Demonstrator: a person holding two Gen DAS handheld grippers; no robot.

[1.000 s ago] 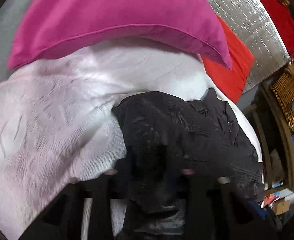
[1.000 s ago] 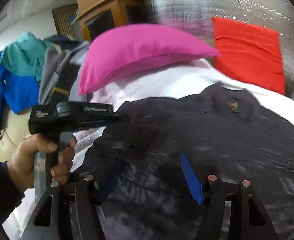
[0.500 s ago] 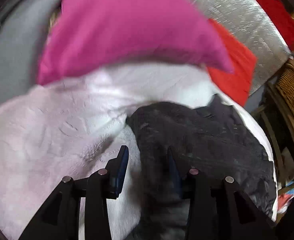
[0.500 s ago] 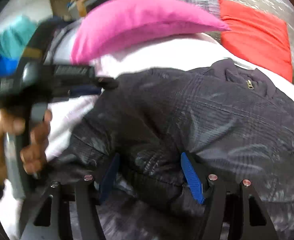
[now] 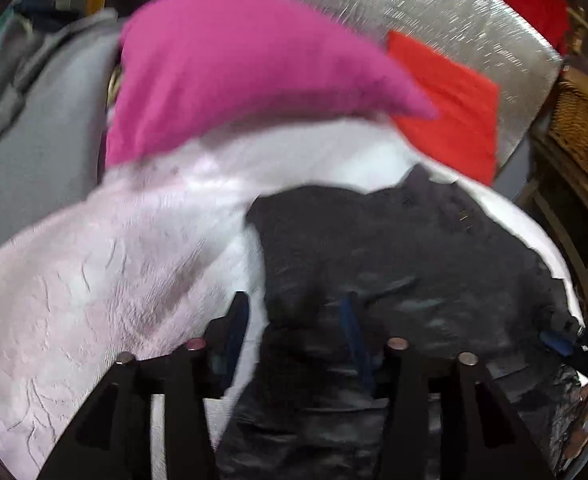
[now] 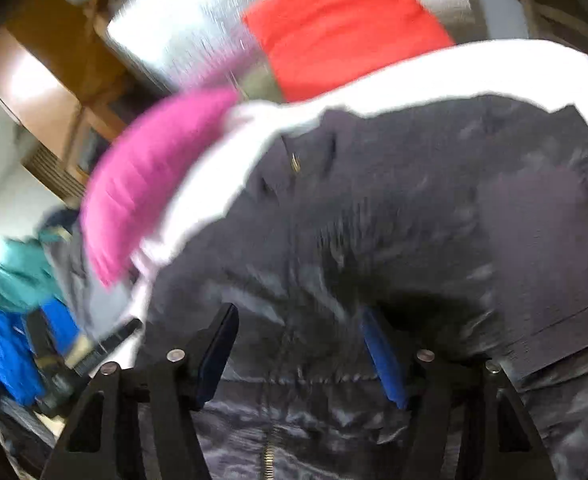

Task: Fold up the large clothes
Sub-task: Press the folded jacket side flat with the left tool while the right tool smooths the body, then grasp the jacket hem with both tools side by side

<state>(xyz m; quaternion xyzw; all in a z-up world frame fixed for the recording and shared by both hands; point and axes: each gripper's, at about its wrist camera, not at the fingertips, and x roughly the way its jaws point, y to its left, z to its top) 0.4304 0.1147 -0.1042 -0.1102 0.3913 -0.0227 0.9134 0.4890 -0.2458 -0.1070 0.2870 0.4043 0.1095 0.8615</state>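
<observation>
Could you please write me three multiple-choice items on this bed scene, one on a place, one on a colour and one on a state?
1. Where does the black quilted jacket lie?
A. On the white textured bedspread
B. In the wicker basket
C. Under the red cushion

2. What colour is the pillow at the head of the bed?
A. Green
B. Yellow
C. Magenta

3. How does the left gripper stand?
A. Clamped on the pillow
B. Jaws apart, gripping nothing
C. Shut on the cushion

Key: 1 A, the jacket is spread flat on the bedspread. 2 C, the pillow is plainly magenta. 3 B, its jaws have just been opening; they stand apart over the jacket's edge without pressing on it.
</observation>
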